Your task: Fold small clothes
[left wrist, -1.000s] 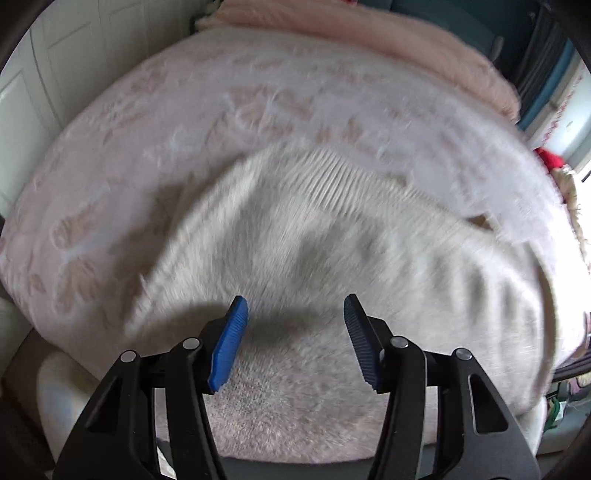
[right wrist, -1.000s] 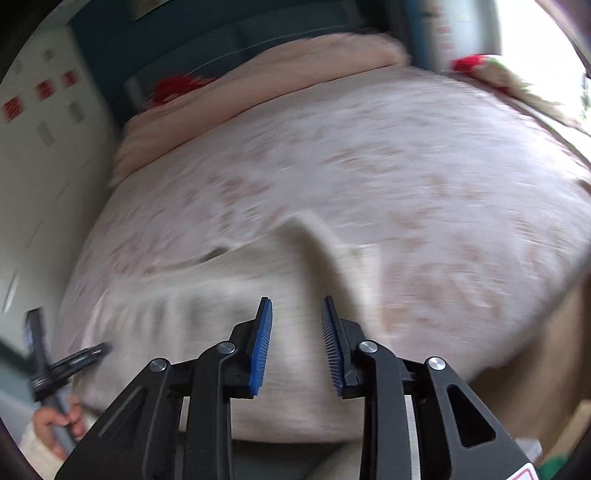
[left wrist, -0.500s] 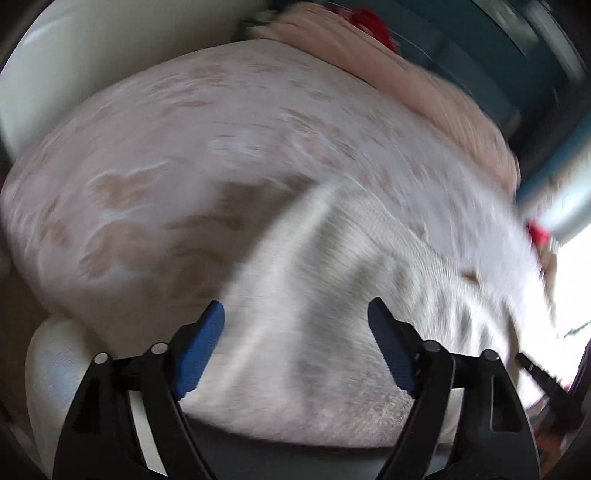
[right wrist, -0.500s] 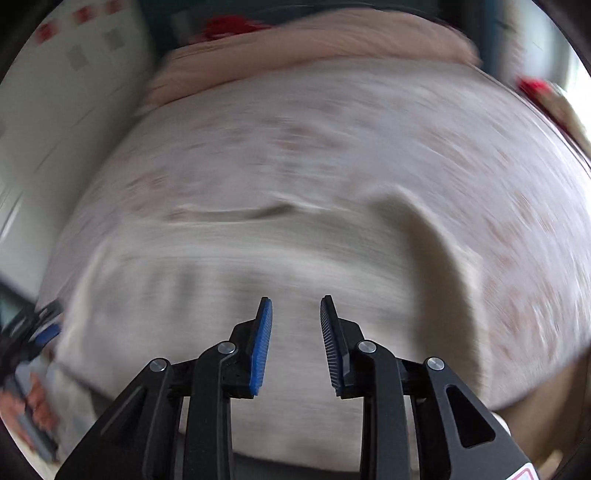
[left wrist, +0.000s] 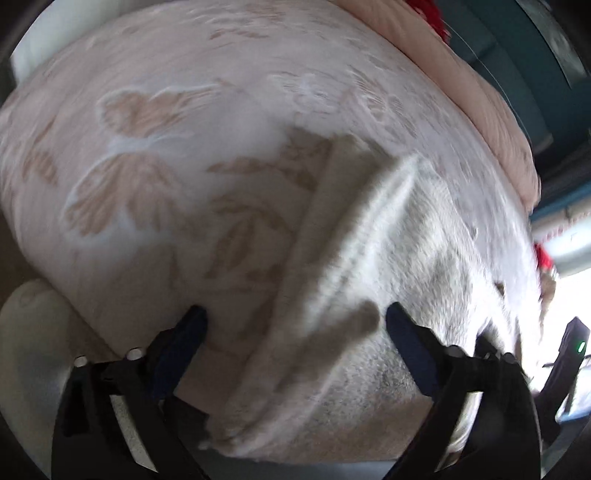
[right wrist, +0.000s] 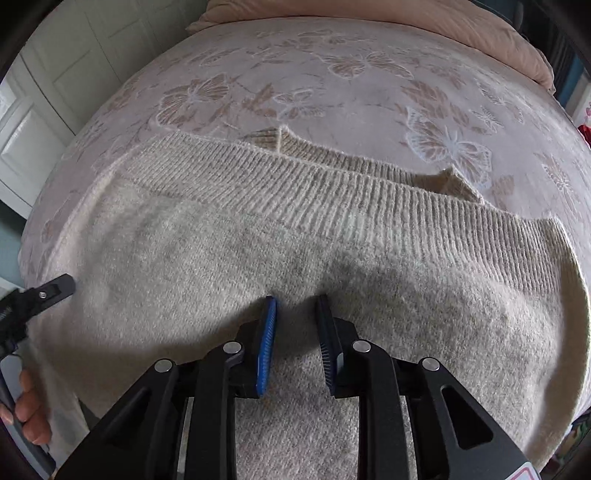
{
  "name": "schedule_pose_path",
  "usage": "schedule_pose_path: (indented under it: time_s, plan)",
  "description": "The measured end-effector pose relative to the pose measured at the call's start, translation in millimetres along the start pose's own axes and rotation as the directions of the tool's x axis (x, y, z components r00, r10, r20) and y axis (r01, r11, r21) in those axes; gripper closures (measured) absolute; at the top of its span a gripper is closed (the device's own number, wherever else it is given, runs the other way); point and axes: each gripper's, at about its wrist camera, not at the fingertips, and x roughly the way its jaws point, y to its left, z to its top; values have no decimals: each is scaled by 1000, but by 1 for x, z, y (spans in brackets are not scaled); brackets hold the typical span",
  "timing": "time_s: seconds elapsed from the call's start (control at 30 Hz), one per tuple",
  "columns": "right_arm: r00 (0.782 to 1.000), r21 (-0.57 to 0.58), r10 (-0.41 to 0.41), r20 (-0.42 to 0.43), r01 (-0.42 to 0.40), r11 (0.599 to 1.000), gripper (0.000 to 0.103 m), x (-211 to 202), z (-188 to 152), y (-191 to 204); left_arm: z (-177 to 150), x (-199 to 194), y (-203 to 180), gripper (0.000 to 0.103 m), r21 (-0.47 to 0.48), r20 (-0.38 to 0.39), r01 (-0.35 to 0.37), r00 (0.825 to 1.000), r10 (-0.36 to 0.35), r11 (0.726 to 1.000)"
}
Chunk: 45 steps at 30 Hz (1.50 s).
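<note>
a pale pink bedspread (right wrist: 369,92) with a woven pattern of butterflies and flowers covers the bed. a peach-pink folded blanket (right wrist: 424,22) lies along its far edge. white panelled doors (right wrist: 55,92) stand to the left, and something red (left wrist: 428,11) shows beyond the blanket.

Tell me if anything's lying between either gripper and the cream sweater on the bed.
Nothing visible does. The right gripper hangs over the bare knit of the sweater, and the left gripper straddles its side edge, both empty.
</note>
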Motion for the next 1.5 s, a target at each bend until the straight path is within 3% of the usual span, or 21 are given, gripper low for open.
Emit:
schedule_pose_path:
  time_s: [0.03, 0.07, 0.1, 0.2, 0.37, 0.47, 0.53, 0.7, 0.8, 0.9, 0.93, 0.97, 1.03, 1.07, 1.13, 1.23, 1.33, 1.4, 1.47, 1.5]
  plan:
    - [1000, 0, 1, 3, -1, 1000, 82, 2, 0, 0, 0, -1, -5, 53, 33, 8, 5, 1000, -6, 999]
    - [1000, 1, 5, 10, -5, 1000, 82, 2, -1, -1, 2, -3, -10, 83, 61, -5, 62, 998, -61, 996]
    - [1000, 4, 11, 15, -11, 1000, 82, 2, -3, -2, 3, -7, -12, 84, 52, -25, 97, 995, -96, 994]
    - [999, 25, 39, 32, -39, 999, 82, -1, -5, -9, 8, -39, -32, 88, 60, 30, 176, 984, -178, 983]
    - [988, 100, 137, 71, -144, 985, 82, -11, -10, -27, 7, -96, -105, 89, 227, 77, 284, 948, -308, 931]
    - [969, 179, 208, 133, -230, 956, 82, -40, -23, -55, -7, -119, -162, 89, 344, 52, 325, 930, -363, 881]
    - [960, 226, 212, 181, -251, 941, 81, -64, -42, -86, -22, -126, -199, 89, 423, 12, 340, 925, -381, 840]
    - [965, 362, 129, 228, -207, 909, 78, -107, -99, -170, -81, -100, -285, 89, 583, -98, 323, 939, -330, 746]
    - [969, 422, 91, 231, -184, 888, 75, -121, -127, -206, -119, -53, -308, 87, 597, -215, 337, 942, -259, 728]
    - [965, 447, 107, 239, -207, 870, 64, -130, -140, -223, -149, -33, -302, 79, 625, -237, 312, 949, -206, 715]
    - [961, 448, 123, 248, -226, 865, 58, -132, -140, -225, -154, -35, -297, 66, 629, -239, 320, 947, -215, 708]
    - [953, 448, 152, 264, -260, 855, 53, -133, -137, -226, -158, -43, -289, 41, 644, -231, 318, 948, -220, 695]
    - [935, 444, 214, 283, -326, 834, 42, -130, -127, -226, -163, -60, -273, 21, 673, -185, 295, 955, -232, 678]
    - [922, 442, 254, 292, -366, 819, 37, -124, -120, -225, -164, -72, -258, 16, 699, -146, 271, 960, -239, 662]
    - [904, 455, 321, 282, -420, 785, 33, -107, -104, -218, -167, -82, -238, 12, 733, -77, 189, 977, -196, 653]
    - [904, 466, 363, 226, -428, 774, 33, -87, -90, -203, -166, -74, -202, 12, 749, 41, 17, 997, -72, 662]
    - [916, 461, 372, 149, -397, 794, 33, -66, -78, -179, -163, -60, -180, 12, 723, 47, -30, 999, -6, 690]
    - [922, 444, 365, 131, -384, 810, 37, -63, -74, -166, -161, -50, -172, 12, 703, 21, -23, 1000, 12, 711]
    - [934, 425, 336, 124, -356, 833, 72, -66, -68, -156, -159, -41, -169, 12, 709, 36, -38, 999, 17, 704]
    - [933, 416, 333, 133, -358, 836, 83, -70, -64, -153, -159, -35, -170, 13, 724, 48, -47, 999, 18, 689]
